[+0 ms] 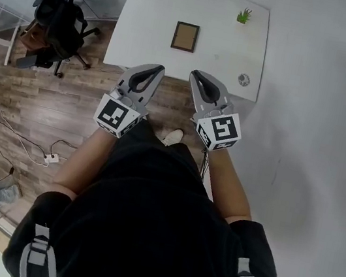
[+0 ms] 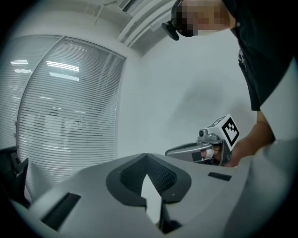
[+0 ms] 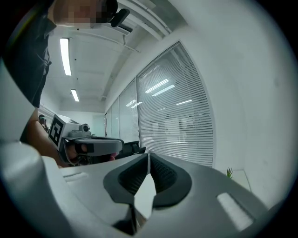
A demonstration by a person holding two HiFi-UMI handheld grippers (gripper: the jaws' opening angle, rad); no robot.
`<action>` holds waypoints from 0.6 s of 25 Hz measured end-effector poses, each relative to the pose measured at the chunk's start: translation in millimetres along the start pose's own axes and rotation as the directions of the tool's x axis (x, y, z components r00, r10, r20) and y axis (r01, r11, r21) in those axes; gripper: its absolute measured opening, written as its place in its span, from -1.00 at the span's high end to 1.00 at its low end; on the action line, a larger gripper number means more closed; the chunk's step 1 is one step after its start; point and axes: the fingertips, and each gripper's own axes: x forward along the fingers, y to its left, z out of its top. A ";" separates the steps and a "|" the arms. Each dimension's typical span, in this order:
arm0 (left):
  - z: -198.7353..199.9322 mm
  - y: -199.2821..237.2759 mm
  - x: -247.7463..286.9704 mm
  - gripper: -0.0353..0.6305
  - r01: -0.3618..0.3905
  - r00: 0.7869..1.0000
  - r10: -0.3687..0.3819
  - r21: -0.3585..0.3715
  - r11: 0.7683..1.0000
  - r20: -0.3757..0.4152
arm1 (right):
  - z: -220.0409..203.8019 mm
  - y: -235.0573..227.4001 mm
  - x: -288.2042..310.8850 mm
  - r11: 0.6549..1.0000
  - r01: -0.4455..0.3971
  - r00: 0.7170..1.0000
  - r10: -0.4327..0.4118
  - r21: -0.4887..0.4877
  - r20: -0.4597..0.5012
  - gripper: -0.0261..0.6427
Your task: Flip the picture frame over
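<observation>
Left gripper point(image 1: 158, 67) clenched, jaw tips meeting, nothing between them. Right gripper point(image 1: 196, 74) also drawn together at the tips with only a hairline seam, nothing held either. Both are held level, side by side with a small gap between them, and point away from the person toward the table. Their tips sit over the near edge of the white table point(image 1: 143, 43). A marker cube is at the back of each, left cube point(image 1: 118, 117) and right cube point(image 1: 220, 129), with the person's bare forearms behind them and a black top point(image 1: 145, 222) filling the lower part of the head view. The picture frame point(image 1: 185, 36) lies flat near the middle of the table, dark border around a brown centre. It is ahead of both grippers and apart from them, untouched. Cannot tell whether its front or back is up. A small green plant point(image 1: 244, 16) stands at the far right corner of the table, and a small round object point(image 1: 243, 80) sits near the right near edge. A black office chair point(image 1: 60, 18) stands left of the table on the wood floor point(image 1: 38, 111), with cables and a power strip point(image 1: 51, 158) nearer the person. White slatted blinds point(image 2: 70, 111) show behind the jaws in both gripper views.
</observation>
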 end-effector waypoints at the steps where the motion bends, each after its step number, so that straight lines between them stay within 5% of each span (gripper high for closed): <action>1: -0.8 3.2 4.1 0.87 0.001 1.000 -0.001 0.000 1.000 0.001 | -1.7 -3.9 4.0 1.000 0.002 1.000 -0.002 0.002 -0.006 0.84; 15: -50.5 134.1 75.9 0.87 0.076 0.997 -0.076 -0.054 0.996 -0.014 | -55.4 -71.9 136.9 0.994 0.102 0.976 -0.096 0.023 -0.195 0.82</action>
